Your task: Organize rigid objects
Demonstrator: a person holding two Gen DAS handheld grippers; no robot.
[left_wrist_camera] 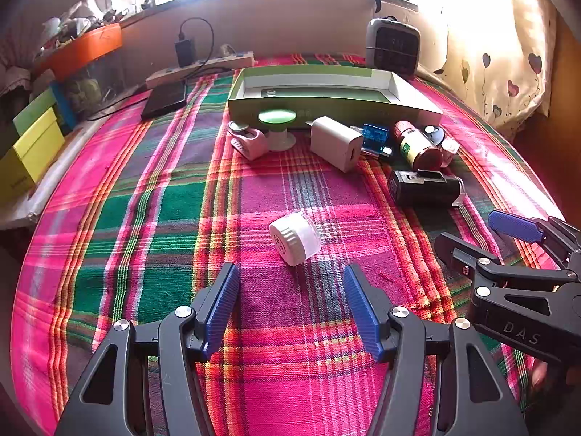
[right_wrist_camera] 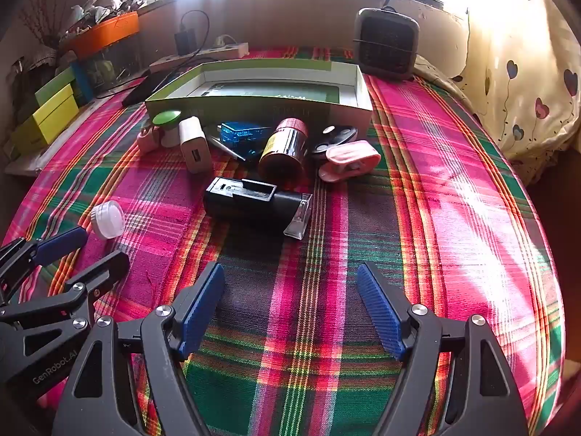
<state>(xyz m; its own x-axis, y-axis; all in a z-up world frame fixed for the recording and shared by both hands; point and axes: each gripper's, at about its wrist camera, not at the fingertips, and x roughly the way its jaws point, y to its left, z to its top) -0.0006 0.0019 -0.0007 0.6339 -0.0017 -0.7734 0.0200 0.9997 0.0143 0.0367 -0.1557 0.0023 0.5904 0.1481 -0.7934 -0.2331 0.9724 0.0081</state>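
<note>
- Nearest us, the left tool (left_wrist_camera: 290, 305) hangs with its jaws wide and empty above the plaid cloth (left_wrist_camera: 174, 218), tipped downward as if lining up on what lies just ahead.
- Over on the right, the right tool (right_wrist_camera: 290, 309) is also spread wide, holding nothing, aimed at open cloth short of the clutter.
- Just beyond the left tool sits the white cap (left_wrist_camera: 295, 238), on its side and alone, well apart from the rest, so it looks the easiest first pick.
- Next out, right of centre, the black device (right_wrist_camera: 254, 200) lies flat with a clear clip at its end, directly ahead of the right tool.
- Farther on, a huddle along the box front: white charger (left_wrist_camera: 336, 143), blue case (left_wrist_camera: 376, 134), red-lidded jar (right_wrist_camera: 285, 149) tipped over, pink clip (right_wrist_camera: 348, 161), green-topped stand (left_wrist_camera: 277, 127). They crowd together, some touching, so picking one could nudge a neighbour.
- Behind them the open green box (left_wrist_camera: 326, 107) waits, seemingly empty: my guess is that's the destination.
- Farthest back, a small heater (right_wrist_camera: 386, 41) stands by the wall.
</note>
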